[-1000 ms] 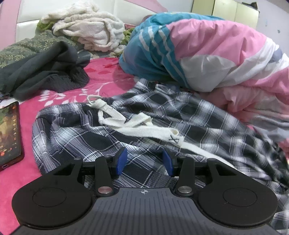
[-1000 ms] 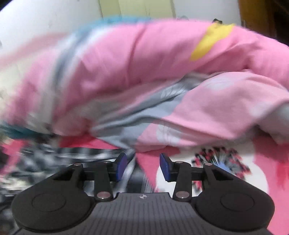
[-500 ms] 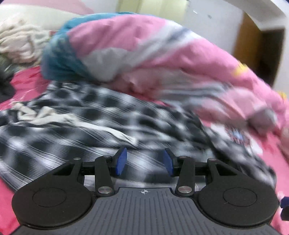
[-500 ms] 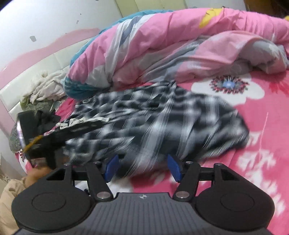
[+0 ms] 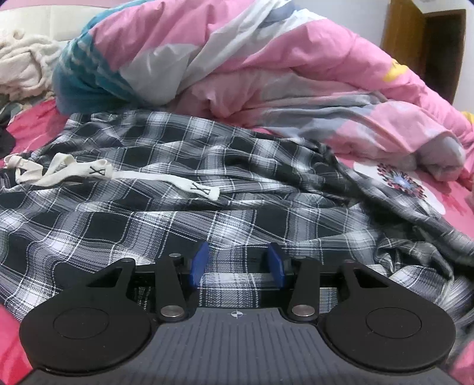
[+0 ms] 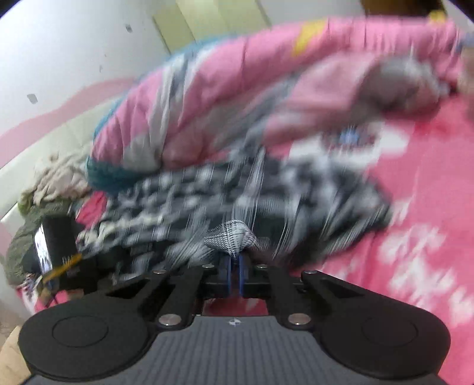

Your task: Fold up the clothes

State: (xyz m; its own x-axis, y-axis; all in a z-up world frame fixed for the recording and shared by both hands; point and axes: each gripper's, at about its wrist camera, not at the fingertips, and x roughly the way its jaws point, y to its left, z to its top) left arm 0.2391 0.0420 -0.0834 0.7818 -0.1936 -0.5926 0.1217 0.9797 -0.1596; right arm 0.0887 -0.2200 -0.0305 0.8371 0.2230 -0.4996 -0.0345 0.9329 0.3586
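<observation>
Soft, rumpled black-and-white plaid trousers [image 5: 183, 207] with a flat white drawstring [image 5: 97, 173] lie spread on the pink flowered bed [image 5: 456, 213], near a puffy pink quilt [image 5: 296, 65]. The left tongs [image 5: 237, 263] stand spread over the cloth. The right tongs [image 6: 235, 274], pressed together, seem to pinch a plaid fold in the blurred view.

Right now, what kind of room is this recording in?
Most likely a bedroom: the plaid garment lies on a bed with a pink floral sheet, a bunched pink comforter behind it, and a padded headboard against the wall.
</observation>
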